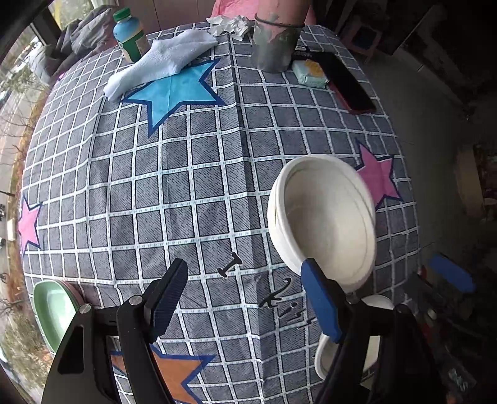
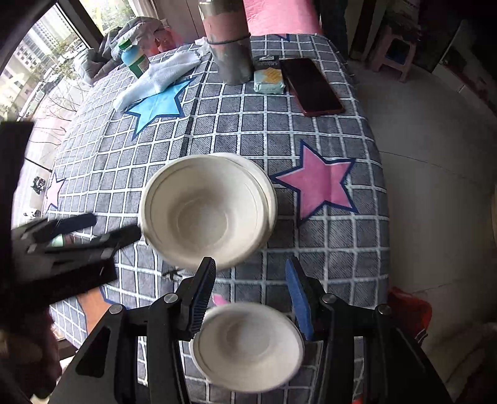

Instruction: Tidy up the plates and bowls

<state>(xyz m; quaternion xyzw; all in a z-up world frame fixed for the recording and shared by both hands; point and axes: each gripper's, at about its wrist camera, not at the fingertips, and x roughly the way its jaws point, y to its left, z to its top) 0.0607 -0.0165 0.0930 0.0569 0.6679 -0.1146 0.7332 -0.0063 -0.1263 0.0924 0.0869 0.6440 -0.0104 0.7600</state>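
A tabletop is being covered by a grey checked cloth printed with stars. At its far side, a folded white towel is being laid partly over a blue star, beside a bottle with a green cap. A tall grey cylinder is being stood upright, with a small packet just beside it and a dark phone lying next to that. Crumpled white paper is being left behind the towel.

bowls: matt white, paper-like | tablecloth: woven cloth, printed | towel: soft terry | phone: glossy
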